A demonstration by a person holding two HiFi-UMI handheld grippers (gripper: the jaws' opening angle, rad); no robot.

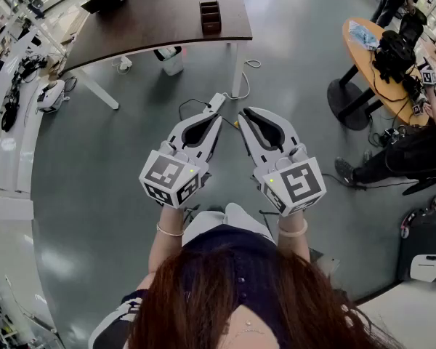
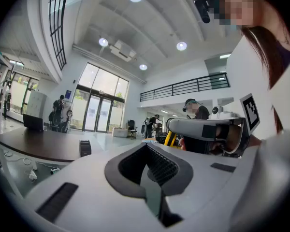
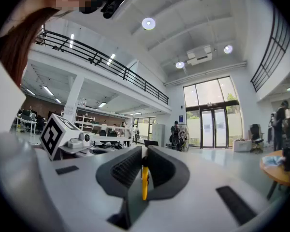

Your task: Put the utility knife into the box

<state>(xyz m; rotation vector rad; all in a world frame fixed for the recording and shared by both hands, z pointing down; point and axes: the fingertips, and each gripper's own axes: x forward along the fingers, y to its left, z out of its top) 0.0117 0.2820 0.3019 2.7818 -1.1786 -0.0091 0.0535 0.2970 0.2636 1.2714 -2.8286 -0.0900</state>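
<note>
I see no utility knife in any view. A dark brown box (image 1: 210, 17) with compartments stands on the dark table (image 1: 152, 13) far ahead; the box (image 2: 85, 148) also shows small in the left gripper view. My left gripper (image 1: 216, 116) and right gripper (image 1: 243, 113) are held side by side over the grey floor, pointing forward, well short of the table. Both have their jaw tips together. The left gripper (image 2: 146, 147) holds nothing. In the slit of the right gripper (image 3: 144, 152) a thin yellow sliver shows; I cannot tell what it is.
A power strip (image 1: 215, 102) with cables lies on the floor ahead. A white bin (image 1: 172, 60) stands under the table. At the right, a round wooden table (image 1: 363, 49) carries gear, and a person (image 1: 414, 151) sits beside it. White counters (image 1: 7, 144) run along the left.
</note>
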